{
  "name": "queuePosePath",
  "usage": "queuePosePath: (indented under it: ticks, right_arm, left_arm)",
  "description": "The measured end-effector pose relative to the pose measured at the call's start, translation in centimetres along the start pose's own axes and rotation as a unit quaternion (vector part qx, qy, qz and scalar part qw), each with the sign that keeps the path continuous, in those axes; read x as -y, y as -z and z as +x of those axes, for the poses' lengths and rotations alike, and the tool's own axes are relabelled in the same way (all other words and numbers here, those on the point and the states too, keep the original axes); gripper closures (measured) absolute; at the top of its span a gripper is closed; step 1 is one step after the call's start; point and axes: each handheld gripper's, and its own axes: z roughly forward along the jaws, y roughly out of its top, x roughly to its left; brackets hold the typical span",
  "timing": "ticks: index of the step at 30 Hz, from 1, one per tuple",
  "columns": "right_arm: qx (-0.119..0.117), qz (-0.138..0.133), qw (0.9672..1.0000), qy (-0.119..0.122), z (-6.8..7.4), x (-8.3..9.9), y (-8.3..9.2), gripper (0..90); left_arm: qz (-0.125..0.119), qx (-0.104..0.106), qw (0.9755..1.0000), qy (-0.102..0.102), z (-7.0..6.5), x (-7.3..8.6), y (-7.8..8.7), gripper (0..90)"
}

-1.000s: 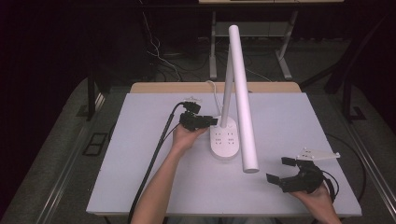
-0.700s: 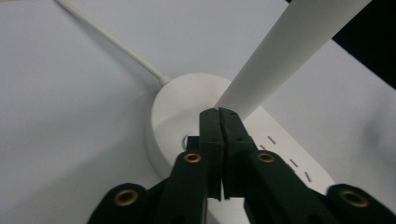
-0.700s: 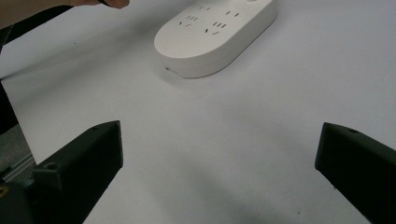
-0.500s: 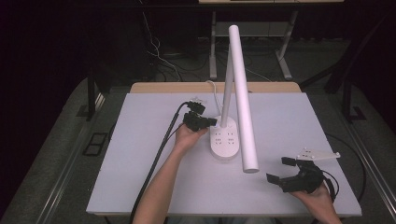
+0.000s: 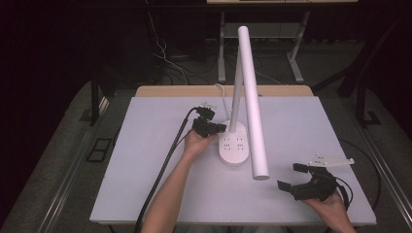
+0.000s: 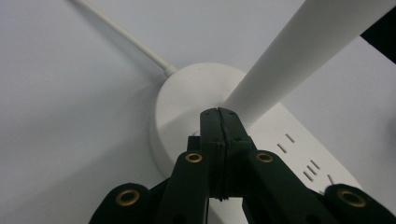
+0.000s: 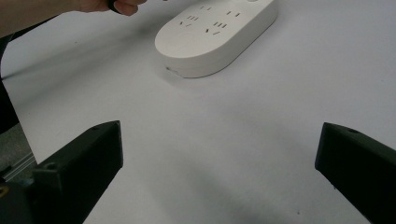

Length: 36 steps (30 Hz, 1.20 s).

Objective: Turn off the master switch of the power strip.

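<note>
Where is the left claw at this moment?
In the high view, the left claw is left of centre, shut, its tip at the lamp base beside the lamp's stem.

Bare table (image 7: 219, 154) lies open between the right gripper's (image 5: 297, 178) spread fingers, while the lamp base (image 6: 187, 100) and stem (image 6: 299, 56) block the left fingertips (image 6: 218, 116).

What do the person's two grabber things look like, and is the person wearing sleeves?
Both are black. The left gripper has brass-coloured rivets and trails a thick black cable. The right gripper carries a grey three-cornered plate on top. Both forearms are bare, no sleeves.
</note>
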Motion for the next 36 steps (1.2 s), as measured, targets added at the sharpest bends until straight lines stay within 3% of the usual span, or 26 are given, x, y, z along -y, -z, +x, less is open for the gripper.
queuePosePath:
  ticks: [2, 4, 5, 6, 14, 36]
  right_arm:
    - [0.0, 0.0, 1.0, 0.0, 0.0, 0.0, 0.0, 0.2]
    - [0.0, 0.0, 1.0, 0.0, -0.01, 0.0, 0.0, 0.2]
    - [0.0, 0.0, 1.0, 0.0, -0.01, 0.0, 0.0, 0.2]
    - [0.0, 0.0, 1.0, 0.0, -0.02, 0.0, 0.01, 0.2]
    - [-0.001, 0.0, 1.0, 0.0, -0.02, -0.02, 0.13, 0.2]
    - [0.002, -0.001, 1.0, 0.0, -0.13, -0.02, 0.2, 0.2]
  left_arm:
    - [0.007, -0.002, 0.9999, -0.007, 0.17, 0.03, -0.04, 89.4]
    - [0.006, -0.001, 1.0, -0.002, 0.24, 0.09, -0.15, 89.4]
    - [-0.005, -0.004, 0.9999, 0.01, 0.11, 0.09, -0.31, 89.4]
    - [0.009, -0.006, 0.9999, -0.005, 0.36, 0.04, -0.08, 89.4]
    - [-0.006, -0.006, 0.9996, 0.027, 0.75, -0.04, -0.29, 89.7]
    - [-0.005, 0.006, 0.9997, 0.024, 0.83, -0.05, -0.21, 89.8]
